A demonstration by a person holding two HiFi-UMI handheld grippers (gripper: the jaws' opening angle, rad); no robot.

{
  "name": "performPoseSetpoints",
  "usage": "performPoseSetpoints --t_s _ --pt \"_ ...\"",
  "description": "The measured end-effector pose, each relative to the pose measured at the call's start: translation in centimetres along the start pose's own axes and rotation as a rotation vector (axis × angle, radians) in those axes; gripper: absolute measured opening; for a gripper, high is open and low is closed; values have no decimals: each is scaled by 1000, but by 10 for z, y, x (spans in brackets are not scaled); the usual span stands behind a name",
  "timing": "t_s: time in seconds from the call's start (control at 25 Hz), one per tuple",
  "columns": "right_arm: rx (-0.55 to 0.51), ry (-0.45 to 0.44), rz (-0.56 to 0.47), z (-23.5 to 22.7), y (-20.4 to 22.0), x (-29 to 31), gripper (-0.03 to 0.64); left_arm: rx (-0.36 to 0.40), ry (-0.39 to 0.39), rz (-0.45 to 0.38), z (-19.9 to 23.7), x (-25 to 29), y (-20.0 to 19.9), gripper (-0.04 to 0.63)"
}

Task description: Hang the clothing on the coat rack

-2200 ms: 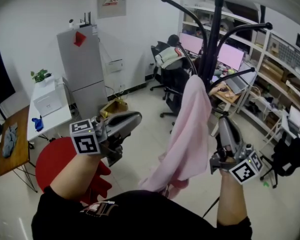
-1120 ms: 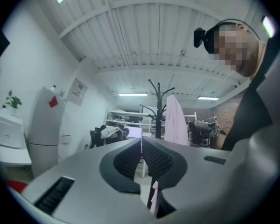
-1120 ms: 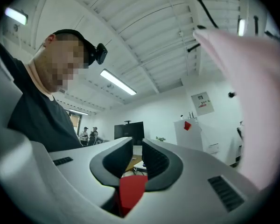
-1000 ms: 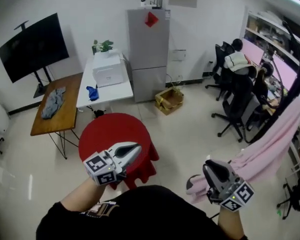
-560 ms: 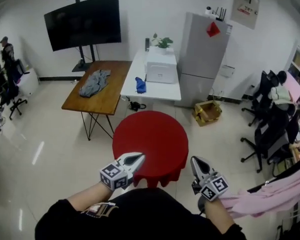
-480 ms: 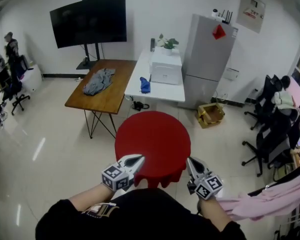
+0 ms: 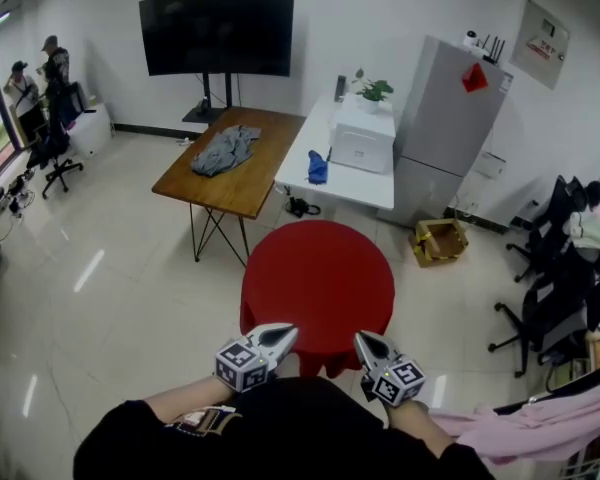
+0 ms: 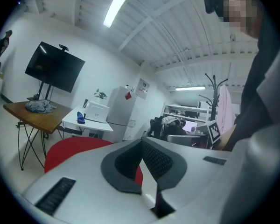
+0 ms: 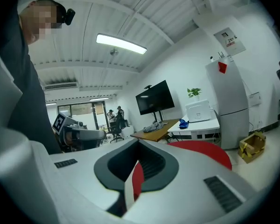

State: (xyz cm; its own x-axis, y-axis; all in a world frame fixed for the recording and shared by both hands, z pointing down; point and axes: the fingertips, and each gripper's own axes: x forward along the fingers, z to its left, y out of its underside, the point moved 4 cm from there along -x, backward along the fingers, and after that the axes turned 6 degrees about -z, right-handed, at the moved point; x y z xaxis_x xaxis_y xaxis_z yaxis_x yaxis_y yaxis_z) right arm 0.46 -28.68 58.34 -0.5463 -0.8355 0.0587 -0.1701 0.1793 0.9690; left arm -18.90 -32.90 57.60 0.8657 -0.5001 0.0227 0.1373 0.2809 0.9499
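Observation:
A pink garment (image 7: 545,423) hangs at the lower right edge of the head view, with neither gripper touching it. In the left gripper view the same pink garment (image 8: 224,110) hangs on the black coat rack (image 8: 214,84) far to the right. My left gripper (image 7: 286,332) and right gripper (image 7: 361,338) are held close to my body, side by side. They point at the round red table (image 7: 318,278). Both are shut with nothing between their jaws, as the left gripper (image 8: 141,142) and right gripper (image 9: 137,144) show in their own views.
A grey garment (image 7: 223,149) lies on a wooden table (image 7: 215,183). A white table (image 7: 340,173) carries a blue item (image 7: 317,166) and a white box (image 7: 365,146). Behind stand a grey fridge (image 7: 448,128) and a black screen (image 7: 218,28). Office chairs (image 7: 555,303) stand at the right, and people (image 7: 40,78) at the far left.
The head view has swung left, away from the coat rack and toward the red table. Both grippers have dropped and drawn in close together. The pink garment stays hanging at the right.

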Motion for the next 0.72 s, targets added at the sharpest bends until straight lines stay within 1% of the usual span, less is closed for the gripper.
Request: performPoseSetpoints --t_s 0.28,0.48,0.72 --pt "11 8 -18 -4 -2 -9 0 -9 31 15 -4 14 1 0" --pt "9 26 -25 -12 -4 -18 0 7 68 38 -12 25 2 0" --pt "4 36 -45 -17 -11 -22 0 11 85 45 -14 30 5 0"
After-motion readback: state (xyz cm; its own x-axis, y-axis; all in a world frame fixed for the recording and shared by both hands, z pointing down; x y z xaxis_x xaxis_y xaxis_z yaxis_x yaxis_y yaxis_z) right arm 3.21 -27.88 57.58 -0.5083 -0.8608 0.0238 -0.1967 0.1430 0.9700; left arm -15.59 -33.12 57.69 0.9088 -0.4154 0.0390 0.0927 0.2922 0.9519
